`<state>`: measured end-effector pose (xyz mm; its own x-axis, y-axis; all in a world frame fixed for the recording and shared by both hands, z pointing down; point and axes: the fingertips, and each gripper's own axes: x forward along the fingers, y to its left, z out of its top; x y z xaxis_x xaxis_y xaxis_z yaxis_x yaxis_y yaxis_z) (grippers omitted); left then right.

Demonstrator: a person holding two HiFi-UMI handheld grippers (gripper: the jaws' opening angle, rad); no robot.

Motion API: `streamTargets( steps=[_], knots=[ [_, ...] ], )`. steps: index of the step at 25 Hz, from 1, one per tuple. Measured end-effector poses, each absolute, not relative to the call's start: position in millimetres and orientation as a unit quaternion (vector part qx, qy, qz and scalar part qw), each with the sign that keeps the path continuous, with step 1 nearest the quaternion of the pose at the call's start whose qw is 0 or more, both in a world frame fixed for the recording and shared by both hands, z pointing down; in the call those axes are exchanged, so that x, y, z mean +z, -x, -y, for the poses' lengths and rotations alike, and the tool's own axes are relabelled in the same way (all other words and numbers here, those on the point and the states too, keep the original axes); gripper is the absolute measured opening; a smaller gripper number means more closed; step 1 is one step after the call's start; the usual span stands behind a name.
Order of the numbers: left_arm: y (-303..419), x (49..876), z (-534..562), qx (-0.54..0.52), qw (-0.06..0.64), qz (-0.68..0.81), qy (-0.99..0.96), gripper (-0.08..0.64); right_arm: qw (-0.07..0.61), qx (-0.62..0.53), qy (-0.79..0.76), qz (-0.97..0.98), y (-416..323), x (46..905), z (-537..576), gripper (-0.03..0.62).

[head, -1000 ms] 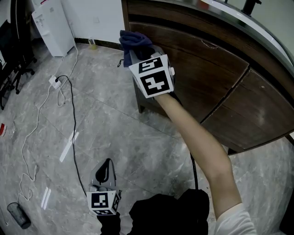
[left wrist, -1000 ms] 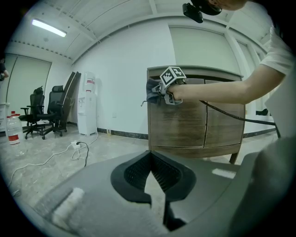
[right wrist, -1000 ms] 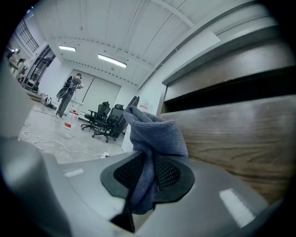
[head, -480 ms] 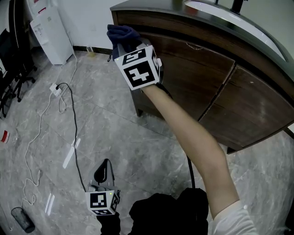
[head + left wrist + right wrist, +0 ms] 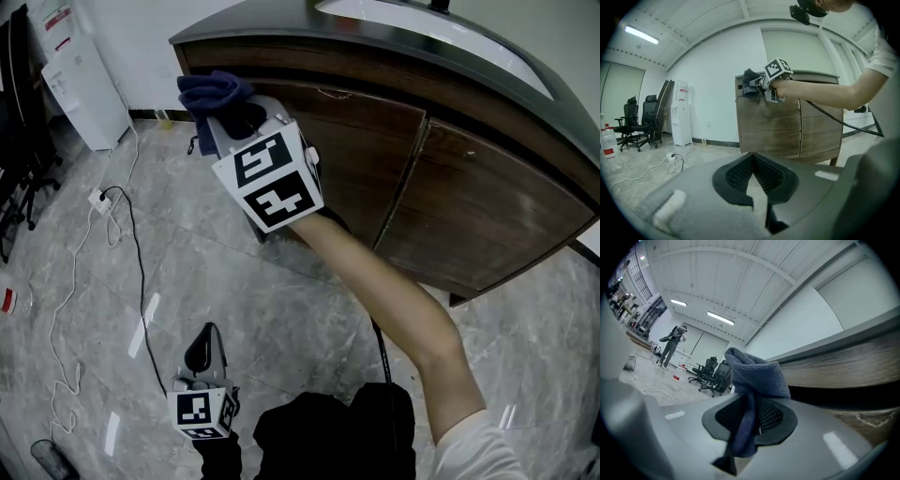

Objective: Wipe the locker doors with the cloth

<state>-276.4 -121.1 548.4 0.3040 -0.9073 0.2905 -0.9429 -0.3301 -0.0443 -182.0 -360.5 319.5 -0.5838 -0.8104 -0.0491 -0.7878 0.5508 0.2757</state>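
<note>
On floor (image 5: 281, 309) near locker (image 5: 469, 187): cable (image 5: 140, 281), dispenser (image 5: 77, 82); right gripper (image 5: 228, 114) pinches cloth (image 5: 211, 91).

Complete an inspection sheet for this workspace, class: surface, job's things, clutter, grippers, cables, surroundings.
Surface: dark wooden locker doors, shut, under a grey countertop.
Job's things: blue cloth, bunched, raised beside the doors' top left corner; contact unclear.
Clutter: water bottle on the floor.
Grippers: right gripper shut on the cloth; left gripper shut, empty, held low.
Cables: white cord and black cable run from a power strip across the floor.
Surroundings: water dispenser, office chairs, grey marble flooring.
</note>
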Motion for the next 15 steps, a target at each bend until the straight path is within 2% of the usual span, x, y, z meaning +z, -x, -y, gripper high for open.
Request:
streamTargets(
  steps=[8,15],
  knots=[
    [239,517,121,0.138,0.061,0.567,-0.810,0.002,0.050,-0.123,-0.440,0.888,145,318,324,0.072],
    [206,403,118,0.148,0.063,0.544,-0.823,0.002,0.048,-0.082,-0.442,0.892,100,277,261,0.072]
  ],
)
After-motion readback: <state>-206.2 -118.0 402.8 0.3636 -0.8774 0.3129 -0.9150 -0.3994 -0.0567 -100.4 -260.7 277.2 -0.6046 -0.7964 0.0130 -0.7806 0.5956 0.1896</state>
